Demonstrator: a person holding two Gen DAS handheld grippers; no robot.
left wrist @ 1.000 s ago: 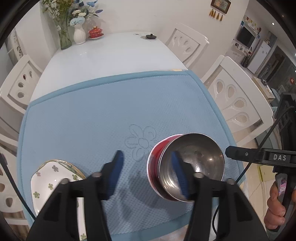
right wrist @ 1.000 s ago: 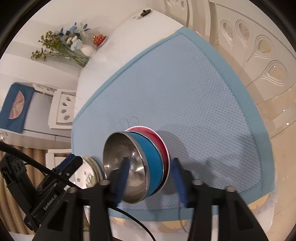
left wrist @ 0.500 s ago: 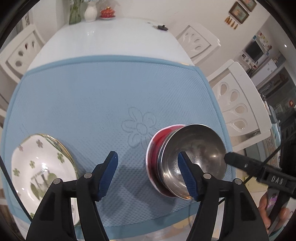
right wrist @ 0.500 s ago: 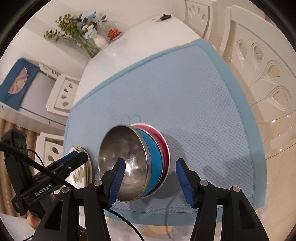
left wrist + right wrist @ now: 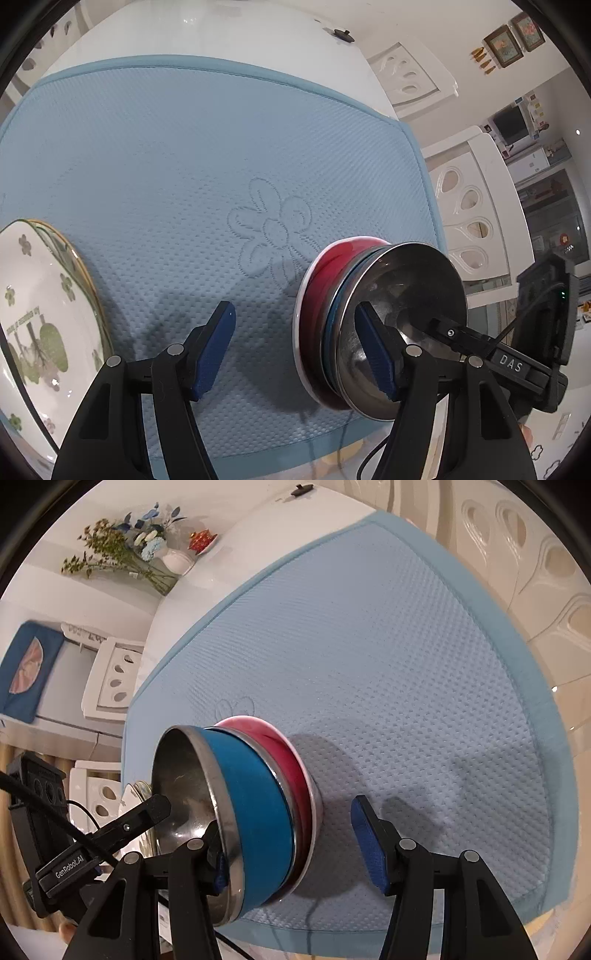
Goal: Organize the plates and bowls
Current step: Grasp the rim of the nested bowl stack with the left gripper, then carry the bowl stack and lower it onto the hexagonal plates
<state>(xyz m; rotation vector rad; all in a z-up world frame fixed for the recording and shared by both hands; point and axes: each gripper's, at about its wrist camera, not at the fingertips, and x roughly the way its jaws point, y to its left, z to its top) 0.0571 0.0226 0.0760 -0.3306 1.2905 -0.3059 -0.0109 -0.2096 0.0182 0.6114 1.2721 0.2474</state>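
Note:
A stack of steel bowls stands on the blue mat [image 5: 166,155] near its front edge: a blue-walled bowl [image 5: 255,812] nested in a red-walled bowl [image 5: 321,273]. The steel inside of the top bowl [image 5: 402,295] faces up. My left gripper [image 5: 295,347] is open, its right pad over the bowl rim, its left pad over the mat. My right gripper [image 5: 291,845] is open and straddles the stack's wall, its left finger inside the bowl. A white floral plate [image 5: 33,317] lies at the mat's front left.
The mat [image 5: 388,646] covers the near half of a white table [image 5: 207,33]. White chairs [image 5: 476,206] stand along the right side. A vase with flowers [image 5: 147,554] and a small red dish [image 5: 201,539] stand at the far end.
Both grippers have moved lower and closer to the bowl stack. The right gripper's left finger now reaches inside the top bowl. The stack and the plate have not moved.

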